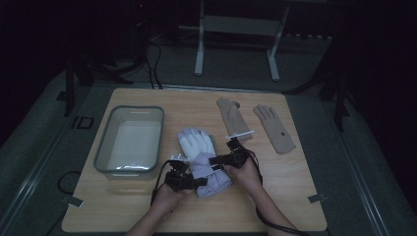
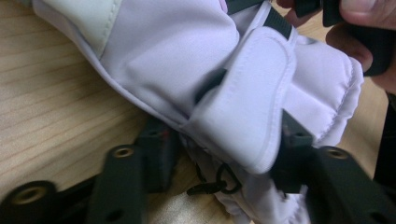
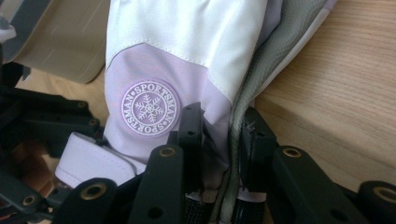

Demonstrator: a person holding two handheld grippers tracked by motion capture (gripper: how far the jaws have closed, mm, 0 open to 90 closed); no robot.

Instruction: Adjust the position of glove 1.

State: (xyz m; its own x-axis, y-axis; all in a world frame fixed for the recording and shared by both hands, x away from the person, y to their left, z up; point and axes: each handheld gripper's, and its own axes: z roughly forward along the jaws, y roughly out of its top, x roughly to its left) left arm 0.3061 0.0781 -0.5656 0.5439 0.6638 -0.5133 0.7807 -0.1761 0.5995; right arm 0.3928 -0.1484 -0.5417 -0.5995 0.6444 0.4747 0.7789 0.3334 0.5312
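— On the table [image 1: 147, 206], what's biggest?
— The grey tub [image 1: 130, 140], left. Right of it lies the lilac ski glove [image 1: 201, 157], with two beige gloves [image 1: 255, 125] beyond.
— And the tools?
— The left tool [image 1: 195, 182] is clamped on the glove's cuff, the right tool [image 1: 215, 160] on its edge.

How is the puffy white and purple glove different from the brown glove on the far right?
The white-and-lilac glove is thick and padded; the tan glove looks thin and flat. The white-and-lilac glove is pinched by the left gripper and right gripper; the tan glove lies untouched. Both rest on the wooden table.
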